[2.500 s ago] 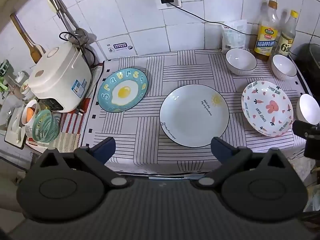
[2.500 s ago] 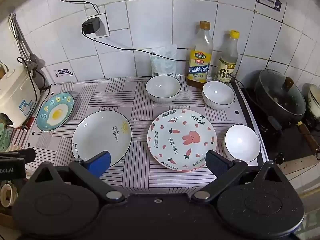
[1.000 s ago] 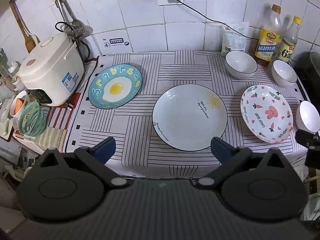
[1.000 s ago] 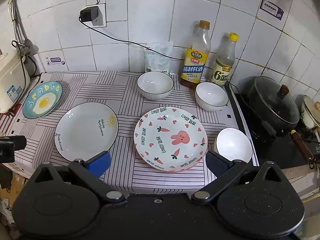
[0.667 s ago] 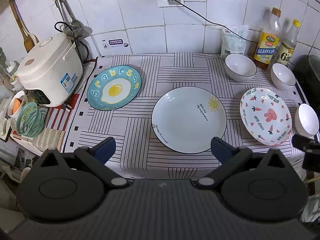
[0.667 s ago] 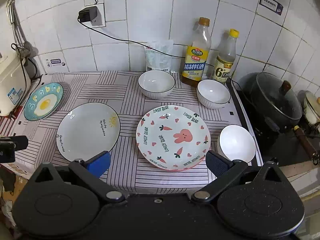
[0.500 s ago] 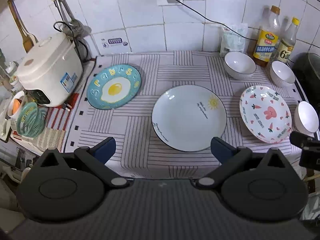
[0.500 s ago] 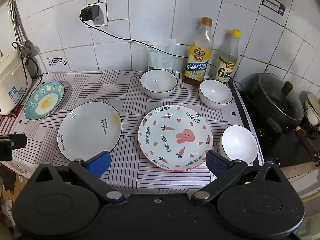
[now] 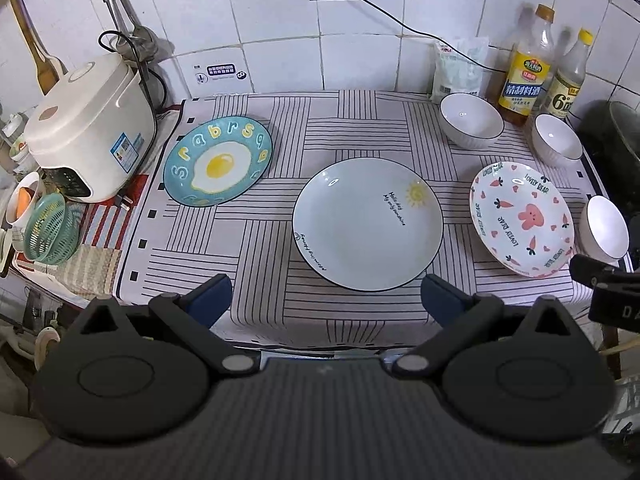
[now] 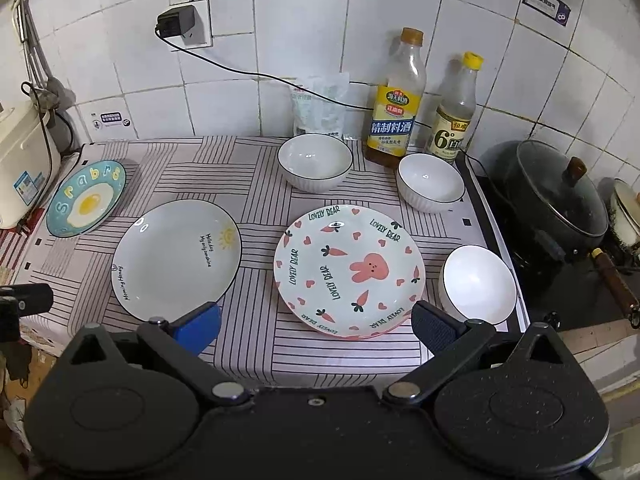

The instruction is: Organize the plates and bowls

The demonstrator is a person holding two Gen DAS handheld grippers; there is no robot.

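Note:
Three plates lie in a row on the striped cloth: a teal fried-egg plate (image 9: pixel 218 160) at the left, a pale sun plate (image 9: pixel 367 224) in the middle, a pink rabbit plate (image 10: pixel 349 270) at the right. Three white bowls stand near them: one (image 10: pixel 315 166) at the back, one (image 10: pixel 431 181) beside the bottles, one (image 10: pixel 478 283) at the cloth's right edge. My left gripper (image 9: pixel 326 298) hangs open before the sun plate, holding nothing. My right gripper (image 10: pixel 316 322) hangs open before the rabbit plate, also empty.
A rice cooker (image 9: pixel 86 132) and a green basket (image 9: pixel 50 229) stand to the left. Two bottles (image 10: pixel 396 98) and a pouch (image 10: pixel 320 106) line the tiled wall. A lidded black pot (image 10: pixel 554 196) sits on the stove at the right. The counter's front edge drops off below the grippers.
Both grippers have shifted only slightly in front of the counter and stayed open. The plates and bowls have not moved.

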